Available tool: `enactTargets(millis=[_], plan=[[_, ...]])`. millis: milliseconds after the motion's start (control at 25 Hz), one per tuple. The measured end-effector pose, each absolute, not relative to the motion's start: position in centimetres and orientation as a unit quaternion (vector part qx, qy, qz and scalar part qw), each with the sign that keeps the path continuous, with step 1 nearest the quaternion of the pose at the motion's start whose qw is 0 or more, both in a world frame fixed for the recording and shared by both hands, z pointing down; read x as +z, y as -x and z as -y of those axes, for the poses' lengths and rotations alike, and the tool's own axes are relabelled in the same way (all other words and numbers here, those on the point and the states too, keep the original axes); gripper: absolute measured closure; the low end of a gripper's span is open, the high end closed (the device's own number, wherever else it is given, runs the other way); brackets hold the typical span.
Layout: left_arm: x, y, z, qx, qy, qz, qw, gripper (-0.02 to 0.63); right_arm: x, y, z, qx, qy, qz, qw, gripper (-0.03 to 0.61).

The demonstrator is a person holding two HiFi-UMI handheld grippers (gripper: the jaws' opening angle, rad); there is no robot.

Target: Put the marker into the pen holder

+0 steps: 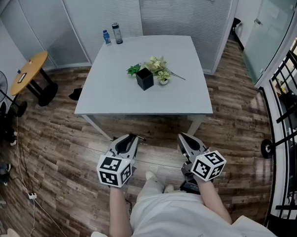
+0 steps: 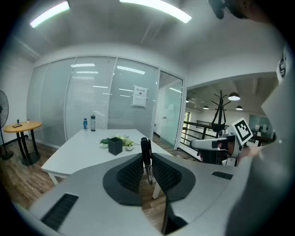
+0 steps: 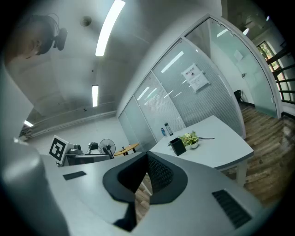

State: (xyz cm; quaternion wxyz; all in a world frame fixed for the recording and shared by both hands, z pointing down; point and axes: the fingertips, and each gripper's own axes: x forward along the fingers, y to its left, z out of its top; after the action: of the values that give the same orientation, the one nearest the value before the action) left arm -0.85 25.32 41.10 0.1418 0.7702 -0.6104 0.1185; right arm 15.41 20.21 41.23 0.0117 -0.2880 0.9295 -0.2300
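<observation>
Left tongs (image 2: 147, 156) clamped mid-barrel on the marker (image 2: 145, 144), upright, probably light, stiff and slick enough to pivot; right tongs (image 3: 146, 160) closed on nothing; pen holder (image 1: 145, 79) on the table (image 1: 113, 95) at 12 o'clock, well apart.

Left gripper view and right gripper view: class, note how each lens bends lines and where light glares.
Left gripper view: fisheye bows the glass wall, corners go dark, ceiling strip lights blow out, the marker is sharp. Right gripper view: scene tilted, table edge curved, ceiling strip glares.
</observation>
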Motion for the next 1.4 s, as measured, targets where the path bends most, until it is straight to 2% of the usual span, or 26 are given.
enactTargets(millis=[480,840,1080,1400], plan=[[39.7,-1.0,-28.4,0.078,-0.785,0.592,0.165,0.552,39.9,-16.9,-22.7,-0.218,0.296,-0.930,0.016,0.563],[40.6,1.2,-27.6,0.085,-0.769,0.609,0.172,0.552,40.6,-16.0,-21.1,-0.206,0.302,-0.931,0.004,0.563],[42.0,3.6,-23.2,0.078,-0.768,0.610,0.180,0.552,42.0,-14.5,-16.8,-0.207,0.314,-0.927,-0.008,0.563],[43.8,9.6,-9.8,0.069,-0.770,0.600,0.205,0.552,43.5,-10.1,-4.3,-0.211,0.343,-0.915,-0.024,0.563]])
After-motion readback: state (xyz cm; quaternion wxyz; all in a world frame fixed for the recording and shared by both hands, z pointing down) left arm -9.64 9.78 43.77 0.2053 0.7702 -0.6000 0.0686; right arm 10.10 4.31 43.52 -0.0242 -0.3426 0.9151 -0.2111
